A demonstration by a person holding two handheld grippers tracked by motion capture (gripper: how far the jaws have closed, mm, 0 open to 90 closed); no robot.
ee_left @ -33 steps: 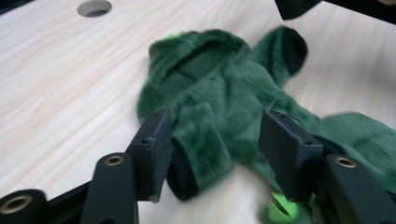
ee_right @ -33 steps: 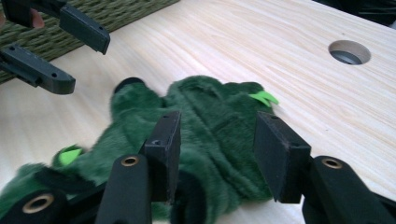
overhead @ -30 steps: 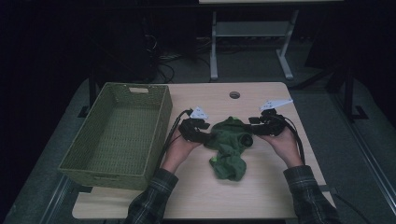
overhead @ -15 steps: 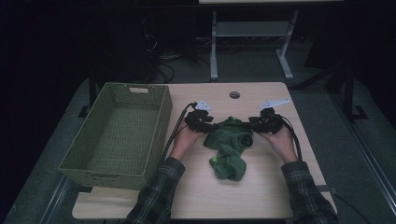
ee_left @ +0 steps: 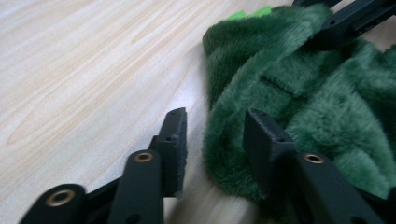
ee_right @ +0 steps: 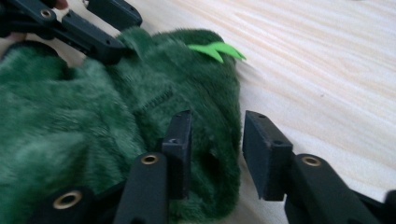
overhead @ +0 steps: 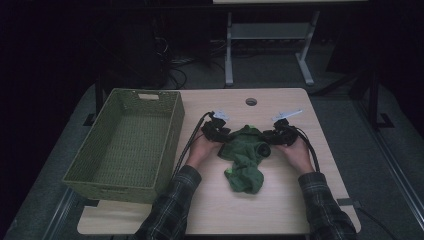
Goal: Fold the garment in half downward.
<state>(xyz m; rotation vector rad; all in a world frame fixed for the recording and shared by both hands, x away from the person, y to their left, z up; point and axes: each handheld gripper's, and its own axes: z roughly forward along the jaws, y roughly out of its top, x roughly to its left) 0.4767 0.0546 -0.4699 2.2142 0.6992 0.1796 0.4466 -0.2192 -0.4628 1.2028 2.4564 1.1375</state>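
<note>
Green fleece garment [overhead: 244, 156] lying crumpled at table [overhead: 280, 210] centre, at 3 o'clock from the woven basket [overhead: 125, 145]. Left gripper [overhead: 221, 137] at its 9 o'clock edge and right gripper [overhead: 267, 141] at its 3 o'clock edge, jaws part-open and just closing, each straddling a fleece fold without pinching

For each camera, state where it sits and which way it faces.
High view: above the table's near side, looking forward and down on the green fleece, basket, forearms and both tools.
Left gripper view: rides the left tool, looking along its jaws straddling the fleece's edge.
Right gripper view: rides the right tool, likewise.
Both gripper views share the fleece and the opposite tool.
</note>
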